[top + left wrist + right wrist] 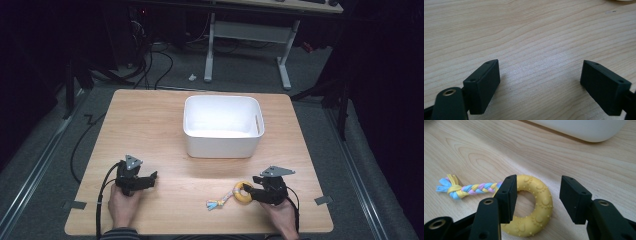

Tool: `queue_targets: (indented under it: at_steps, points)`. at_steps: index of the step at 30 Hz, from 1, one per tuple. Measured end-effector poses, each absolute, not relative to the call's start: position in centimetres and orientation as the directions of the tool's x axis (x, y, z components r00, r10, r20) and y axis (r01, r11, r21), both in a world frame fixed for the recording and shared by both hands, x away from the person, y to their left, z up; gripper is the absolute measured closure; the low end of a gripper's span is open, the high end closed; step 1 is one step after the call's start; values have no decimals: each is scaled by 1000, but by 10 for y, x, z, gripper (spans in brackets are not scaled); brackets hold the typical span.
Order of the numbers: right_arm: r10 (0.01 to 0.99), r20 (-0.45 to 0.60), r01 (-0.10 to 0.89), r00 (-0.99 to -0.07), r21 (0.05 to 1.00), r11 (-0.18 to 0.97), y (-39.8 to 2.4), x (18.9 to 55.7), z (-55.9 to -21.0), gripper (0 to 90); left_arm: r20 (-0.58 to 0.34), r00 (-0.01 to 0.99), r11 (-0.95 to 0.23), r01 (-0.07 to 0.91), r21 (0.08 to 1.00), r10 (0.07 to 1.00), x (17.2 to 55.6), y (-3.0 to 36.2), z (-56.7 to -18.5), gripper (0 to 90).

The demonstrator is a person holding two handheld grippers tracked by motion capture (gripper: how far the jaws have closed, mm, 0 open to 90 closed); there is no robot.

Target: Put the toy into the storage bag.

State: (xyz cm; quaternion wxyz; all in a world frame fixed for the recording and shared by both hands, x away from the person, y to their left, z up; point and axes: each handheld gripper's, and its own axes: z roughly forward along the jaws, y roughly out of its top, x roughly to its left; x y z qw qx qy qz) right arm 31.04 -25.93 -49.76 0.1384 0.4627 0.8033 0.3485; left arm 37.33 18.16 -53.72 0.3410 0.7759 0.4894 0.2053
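**A:** Start at the left. Where does your left gripper (152,176) sit?

**B:** Near the counter's (150,115) front left corner, low over the bare wood. In the left gripper view your two fingers (482,86) stand wide apart with only wood grain between them. Nothing is held there.

**A:** And the middle of the counter?

**B:** A white bin (222,126) stands toward the far edge, about centred between the left and right edges. Its rounded lower edge (584,128) shows at the top of the right gripper view.

**A:** Where is the toy?

**B:** The yellow ring toy (242,192) lies flat on the counter close to the front edge, right of centre. It has raised paw prints on its surface (541,206). A braided rope tail (220,201) in blue, yellow and pink runs off it toward the left and front, ending in a knot (451,188) with loose ends.

**A:** And your right gripper?

**B:** Your right gripper (537,195) is just right of the ring, near the front right corner. Its fingers are partly open. One finger (507,198) covers the ring's rope side, over the hole; the other stands clear of the ring's outer edge. So part of the ring lies between them, but the pads do not press on it.
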Motion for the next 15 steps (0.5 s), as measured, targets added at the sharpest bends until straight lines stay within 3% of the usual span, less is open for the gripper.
queue_targets:
  at_steps: [15]
  points:
    - [848, 101, 686, -521, 640, 346, -260, 310, -504, 559, -16, 437, -288, 620, 730, 899, 373, 182, -537, 161]
